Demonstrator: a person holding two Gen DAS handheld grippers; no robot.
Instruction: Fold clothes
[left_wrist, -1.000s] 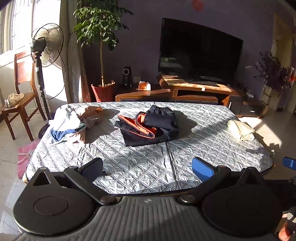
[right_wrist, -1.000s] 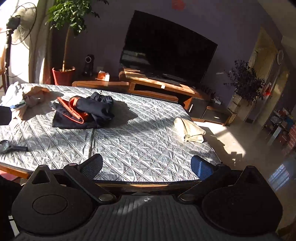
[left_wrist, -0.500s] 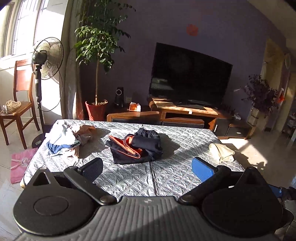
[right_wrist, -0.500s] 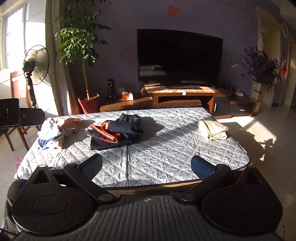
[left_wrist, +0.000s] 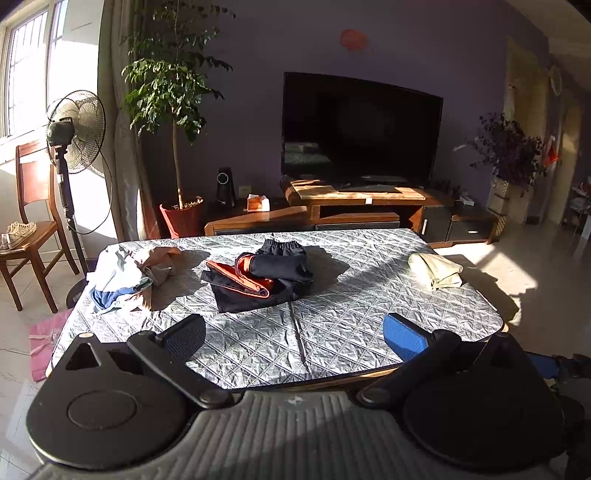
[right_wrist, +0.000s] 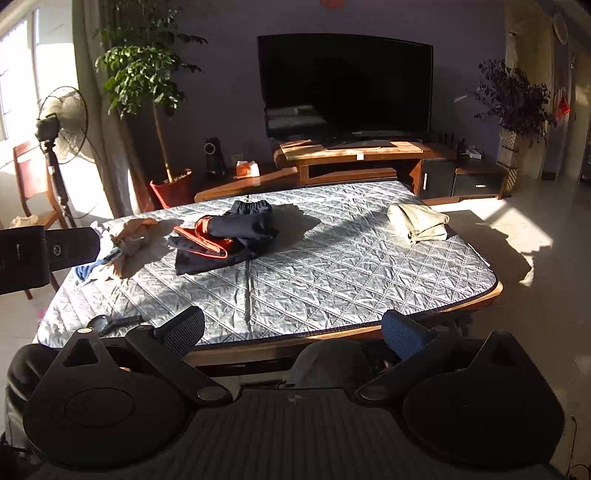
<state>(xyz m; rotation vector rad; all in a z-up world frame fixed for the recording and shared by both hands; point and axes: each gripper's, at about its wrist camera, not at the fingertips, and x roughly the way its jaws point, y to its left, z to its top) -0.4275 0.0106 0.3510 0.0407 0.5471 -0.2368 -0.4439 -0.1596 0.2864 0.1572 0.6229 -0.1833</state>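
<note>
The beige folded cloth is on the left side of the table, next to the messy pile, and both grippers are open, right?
Not quite. The beige cloth lies on the right side of the table, far from the messy pile on the left, as the right wrist view shows. Both the left gripper and the right gripper are open.

Bare quilted table (left_wrist: 332, 332) lies open along the near edge and through the middle right, giving clear passage from 6 o'clock. Dark trousers (left_wrist: 258, 277) sit heaped at centre, toward 12 o'clock. A loose pile (left_wrist: 122, 277) blocks the 10 o'clock corner; a folded beige garment (left_wrist: 436, 271) occupies 2 o'clock. A magnifier (right_wrist: 110, 323) lies at the near left edge.
</note>
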